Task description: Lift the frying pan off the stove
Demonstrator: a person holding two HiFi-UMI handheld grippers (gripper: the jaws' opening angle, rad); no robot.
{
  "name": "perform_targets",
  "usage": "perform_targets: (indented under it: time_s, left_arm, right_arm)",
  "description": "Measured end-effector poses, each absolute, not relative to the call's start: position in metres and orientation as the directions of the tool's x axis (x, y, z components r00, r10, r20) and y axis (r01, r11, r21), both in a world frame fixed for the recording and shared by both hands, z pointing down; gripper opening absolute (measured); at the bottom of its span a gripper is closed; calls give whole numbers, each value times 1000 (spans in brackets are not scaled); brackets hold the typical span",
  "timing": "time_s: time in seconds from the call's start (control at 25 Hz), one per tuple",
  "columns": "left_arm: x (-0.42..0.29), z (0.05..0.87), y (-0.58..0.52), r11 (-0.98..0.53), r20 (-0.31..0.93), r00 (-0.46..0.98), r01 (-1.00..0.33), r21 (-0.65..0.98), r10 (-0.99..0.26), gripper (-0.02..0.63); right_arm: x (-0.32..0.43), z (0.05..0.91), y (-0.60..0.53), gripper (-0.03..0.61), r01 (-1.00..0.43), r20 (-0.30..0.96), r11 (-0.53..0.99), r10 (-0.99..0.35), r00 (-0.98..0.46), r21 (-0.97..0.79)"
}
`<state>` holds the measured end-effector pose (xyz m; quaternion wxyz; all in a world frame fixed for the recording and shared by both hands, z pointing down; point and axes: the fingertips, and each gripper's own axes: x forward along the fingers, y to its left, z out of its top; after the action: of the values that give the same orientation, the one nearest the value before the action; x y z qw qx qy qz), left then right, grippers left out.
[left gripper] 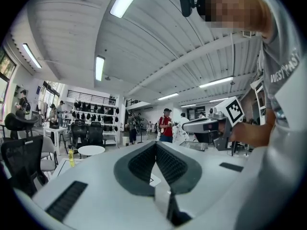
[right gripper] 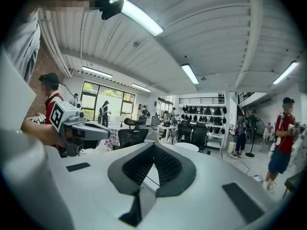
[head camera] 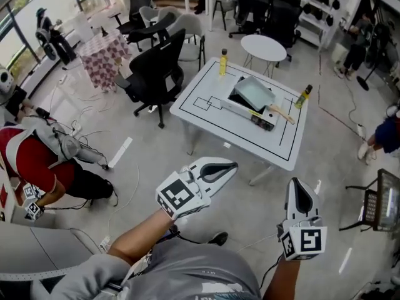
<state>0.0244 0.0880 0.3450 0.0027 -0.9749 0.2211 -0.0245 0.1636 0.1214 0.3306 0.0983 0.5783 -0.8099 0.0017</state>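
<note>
Black office chairs (head camera: pixel 156 74) and a round white table (head camera: pixel 263 45) stand on grey floor (head camera: pixel 337 136).

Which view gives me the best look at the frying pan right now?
The head view: the frying pan sits on the stove on the white table, seen from above. Both gripper views look past shut jaws and show no pan.

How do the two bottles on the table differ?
The yellow bottle is bright yellow with a dark cap; the dark bottle is dark-bodied with a yellow top. In the head view the yellow bottle stands left of the stove, the dark bottle right of it. Both stand on the white table.
</note>
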Motion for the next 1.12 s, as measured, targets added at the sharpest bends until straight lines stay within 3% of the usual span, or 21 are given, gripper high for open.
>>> perform_targets:
  time_s: [0.6,1.12]
  left_arm:
    - [73,343,87,-830,101,824,-553,-67,-557,-3]
    - [62,353,72,-833,127,824,-551,-52,-552,-3]
  right_arm:
    - [217,335,94,12,-882,115,467,-881,-458,62]
    - [214,349,77,12,-888,138,458,-883,-450,38]
